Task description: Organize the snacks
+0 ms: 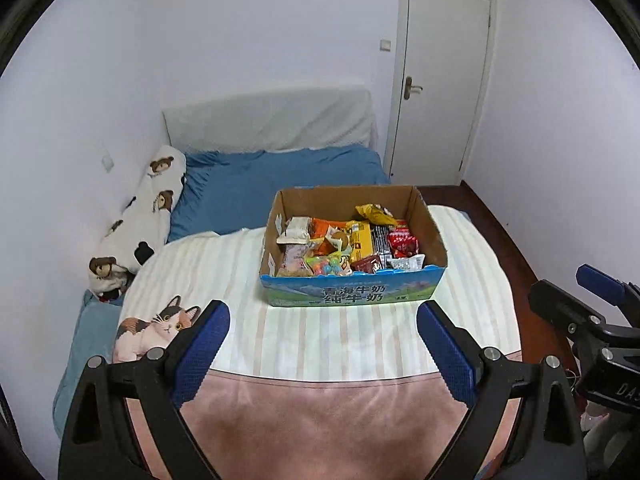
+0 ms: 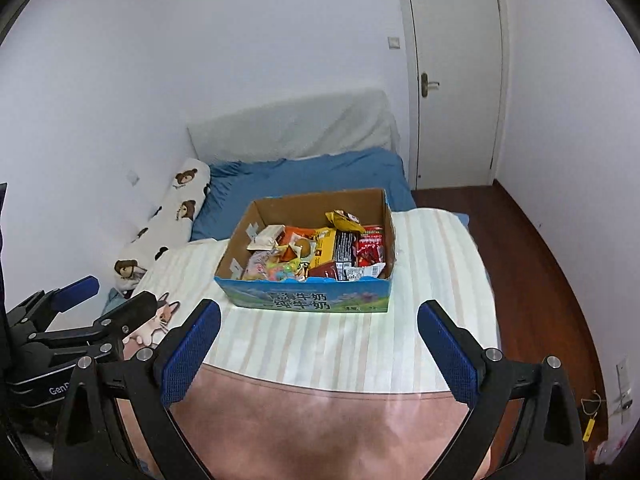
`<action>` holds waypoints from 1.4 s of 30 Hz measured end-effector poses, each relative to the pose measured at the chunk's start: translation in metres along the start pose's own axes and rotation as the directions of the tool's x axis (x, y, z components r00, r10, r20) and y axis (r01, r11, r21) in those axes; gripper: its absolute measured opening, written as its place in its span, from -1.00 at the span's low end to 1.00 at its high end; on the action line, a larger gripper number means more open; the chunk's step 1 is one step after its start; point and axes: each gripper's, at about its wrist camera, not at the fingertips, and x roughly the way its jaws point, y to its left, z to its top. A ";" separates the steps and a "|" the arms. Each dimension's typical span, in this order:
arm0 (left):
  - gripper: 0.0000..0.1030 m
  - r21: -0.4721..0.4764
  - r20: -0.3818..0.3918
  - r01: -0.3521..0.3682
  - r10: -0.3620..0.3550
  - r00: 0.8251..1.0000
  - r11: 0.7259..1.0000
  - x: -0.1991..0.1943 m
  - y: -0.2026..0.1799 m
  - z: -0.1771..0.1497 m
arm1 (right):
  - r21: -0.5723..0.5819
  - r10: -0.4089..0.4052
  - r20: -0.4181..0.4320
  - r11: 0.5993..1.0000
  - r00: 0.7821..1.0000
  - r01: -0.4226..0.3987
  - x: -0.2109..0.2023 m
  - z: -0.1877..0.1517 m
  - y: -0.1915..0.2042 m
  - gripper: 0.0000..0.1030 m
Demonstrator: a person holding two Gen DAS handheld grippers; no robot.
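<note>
An open cardboard box (image 1: 352, 294) with a blue printed front stands on the striped blanket (image 1: 320, 332) on the bed. It holds several snack packets (image 1: 344, 246), among them yellow, orange, red and black ones. It also shows in the right wrist view (image 2: 308, 298), with the snack packets (image 2: 320, 250) inside. My left gripper (image 1: 323, 322) is open and empty, held above the near end of the bed, short of the box. My right gripper (image 2: 319, 320) is open and empty at about the same distance. Each gripper shows at the edge of the other's view.
A long bear-print pillow (image 1: 140, 220) lies along the left wall. A cat-print cushion (image 1: 152, 328) sits at the blanket's left edge. A blue sheet (image 1: 280, 184) and a covered headboard lie behind the box. A closed white door (image 1: 440, 76) and dark wood floor (image 2: 540, 260) are to the right.
</note>
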 end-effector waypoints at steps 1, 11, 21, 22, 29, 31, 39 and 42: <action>0.86 -0.002 0.008 0.003 -0.003 1.000 1.000 -0.005 0.000 -0.001 | -0.002 -0.001 0.005 1.000 1.000 0.001 -0.005 -0.001 0.000 0.96; 0.86 -0.036 0.056 0.001 0.001 0.998 0.999 -0.033 0.010 -0.009 | -0.035 -0.005 0.042 0.999 0.999 0.006 -0.038 -0.006 0.008 0.96; 0.86 -0.056 0.023 -0.008 0.009 1.000 0.998 -0.012 0.014 -0.010 | -0.025 -0.038 0.023 0.999 0.999 0.038 -0.013 -0.006 0.003 0.96; 0.86 -0.055 0.017 -0.011 0.012 1.000 0.998 -0.007 0.014 -0.009 | -0.023 -0.041 0.017 0.999 0.999 0.042 -0.008 -0.006 0.002 0.96; 0.86 -0.053 -0.016 -0.044 0.043 0.999 0.998 0.031 0.015 0.004 | 0.015 -0.057 -0.009 0.998 0.998 0.057 0.027 0.008 -0.012 0.96; 0.86 -0.047 -0.022 -0.049 0.048 0.999 0.998 0.039 0.015 0.008 | 0.021 -0.069 -0.008 0.997 0.998 0.069 0.036 0.012 -0.015 0.96; 0.86 -0.009 -0.056 -0.074 0.074 0.996 0.997 0.080 0.008 0.024 | 0.031 -0.086 -0.046 0.996 0.995 0.088 0.081 0.029 -0.022 0.96; 0.86 -0.007 -0.079 -0.075 0.075 0.994 0.997 0.096 0.009 0.029 | 0.035 -0.087 -0.068 0.995 0.994 0.090 0.098 0.034 -0.024 0.96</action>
